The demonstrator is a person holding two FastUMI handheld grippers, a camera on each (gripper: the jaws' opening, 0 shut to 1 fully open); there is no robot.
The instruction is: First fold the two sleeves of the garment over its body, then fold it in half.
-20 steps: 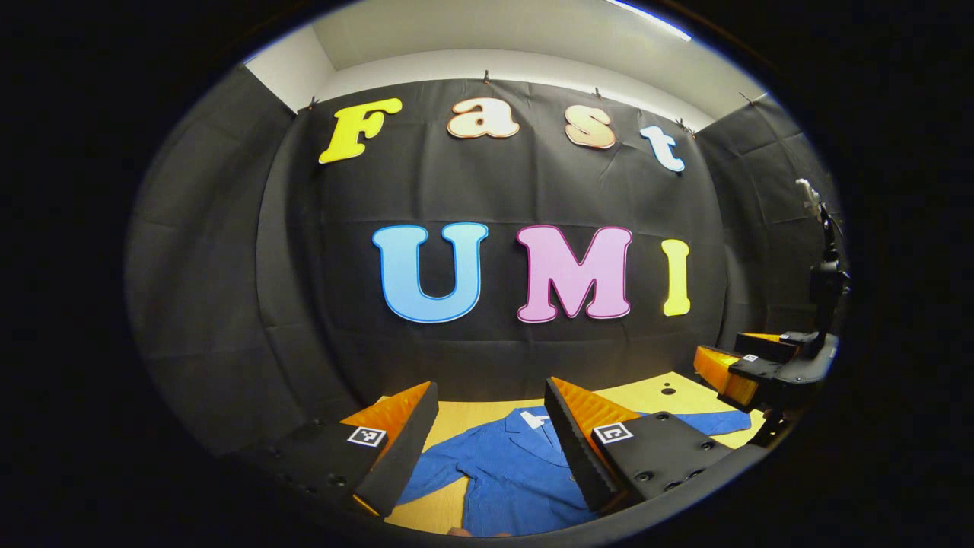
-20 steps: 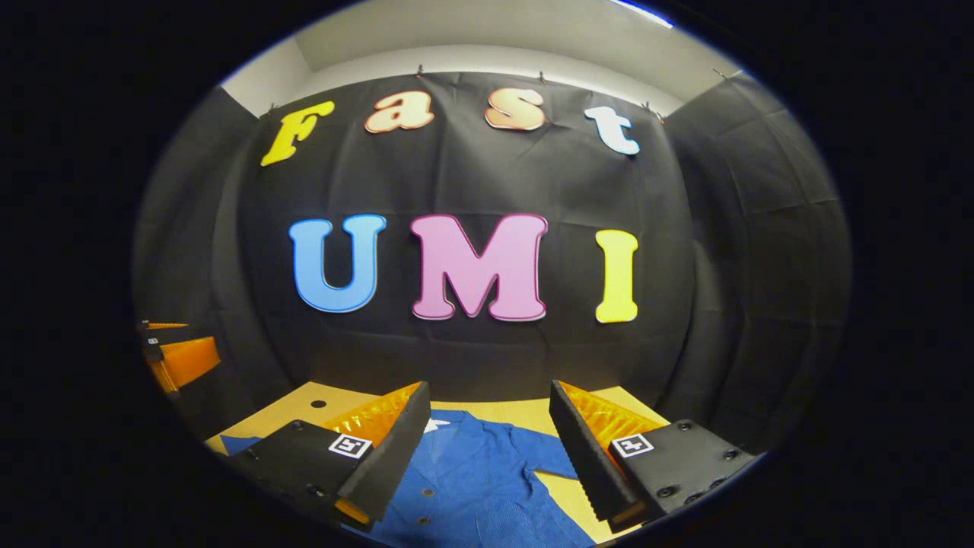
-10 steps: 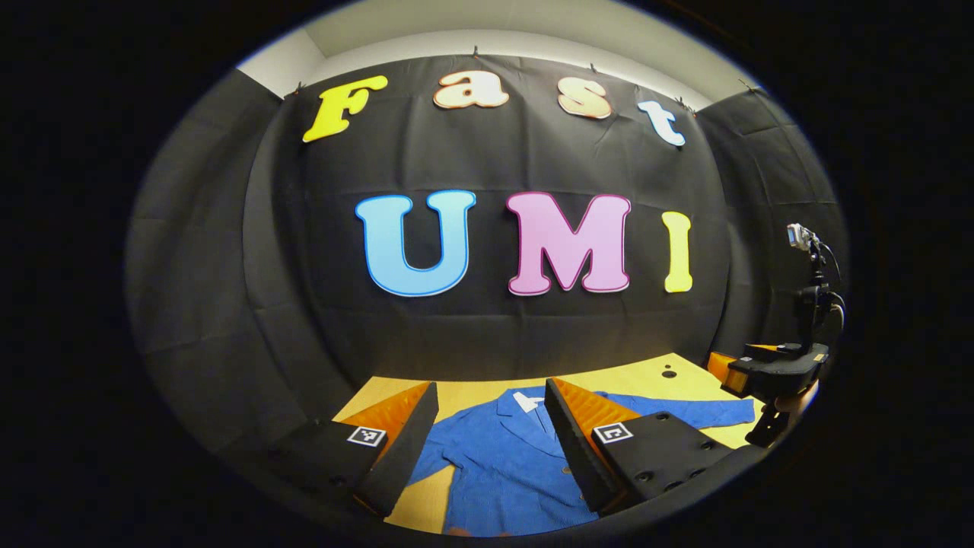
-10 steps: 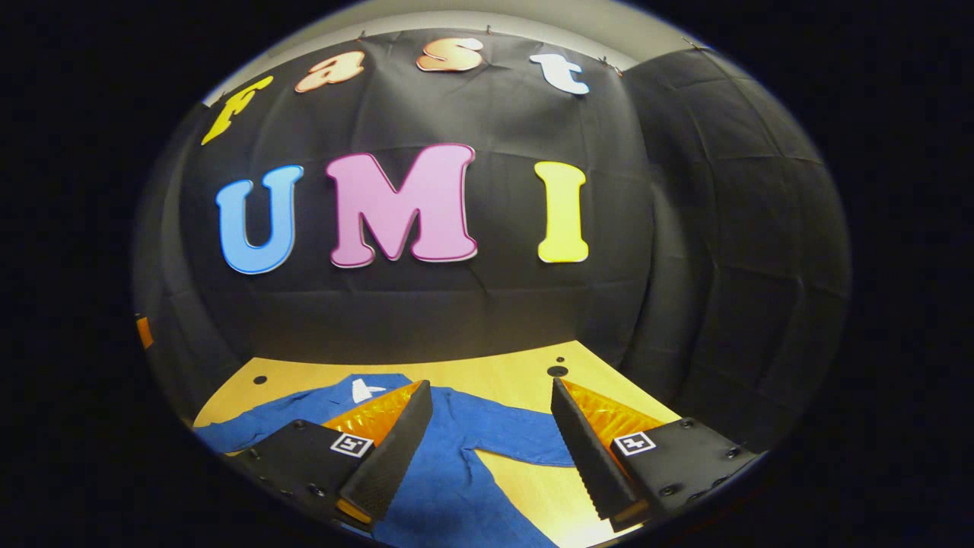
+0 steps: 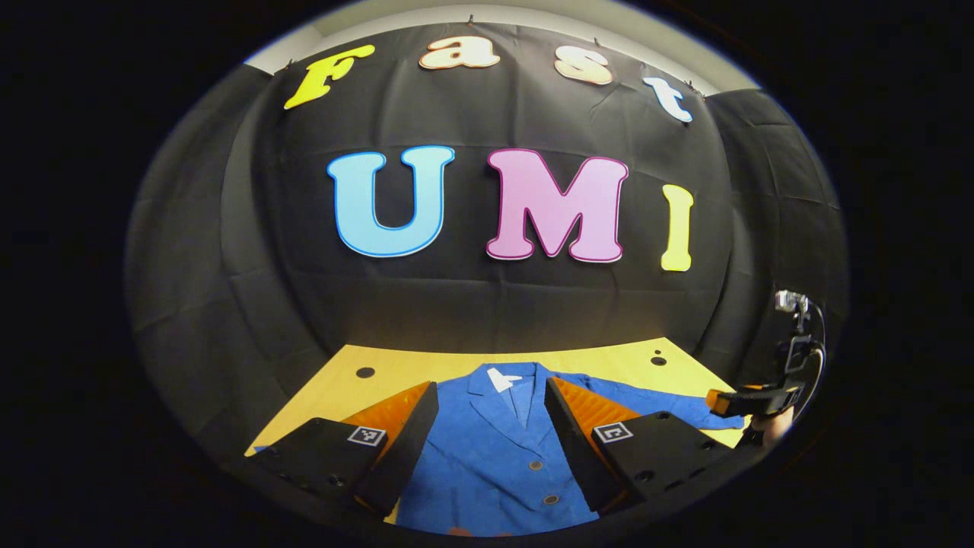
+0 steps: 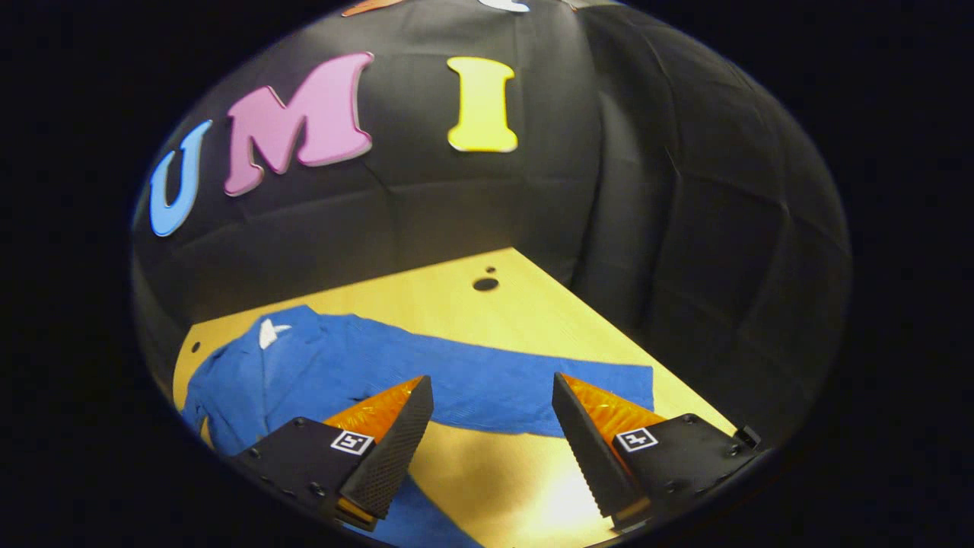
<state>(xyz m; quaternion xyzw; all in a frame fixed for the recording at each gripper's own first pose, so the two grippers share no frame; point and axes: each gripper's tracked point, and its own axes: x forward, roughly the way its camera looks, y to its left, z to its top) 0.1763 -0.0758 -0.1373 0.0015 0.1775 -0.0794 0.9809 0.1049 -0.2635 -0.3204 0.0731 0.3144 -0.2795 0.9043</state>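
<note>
A blue button-front garment point(image 5: 494, 457) lies flat on the yellow table point(image 5: 396, 365), collar and white label toward the wall. My left gripper point(image 5: 491, 382) hovers open above its chest, the fingers on either side of the collar and holding nothing. In the right gripper view the garment's body point(image 6: 304, 365) lies at the left, and one sleeve point(image 6: 609, 380) stretches straight out to the right across the table point(image 6: 456, 304). Just over that sleeve's outer half my right gripper point(image 6: 491, 377) stands open and empty. It also appears low at the right edge of the left gripper view as the right gripper point(image 5: 730, 399), held by a hand.
Black cloth walls close in the back and both sides of the table. Small round holes point(image 5: 365, 372) point(image 6: 485, 284) mark the tabletop near its far corners. Bare wood lies between the sleeve and the table's right edge.
Both views have tipped down toward the table. The right gripper swung right and sank from above the body to above the outstretched sleeve. The left gripper centred over the collar. Both stayed open.
</note>
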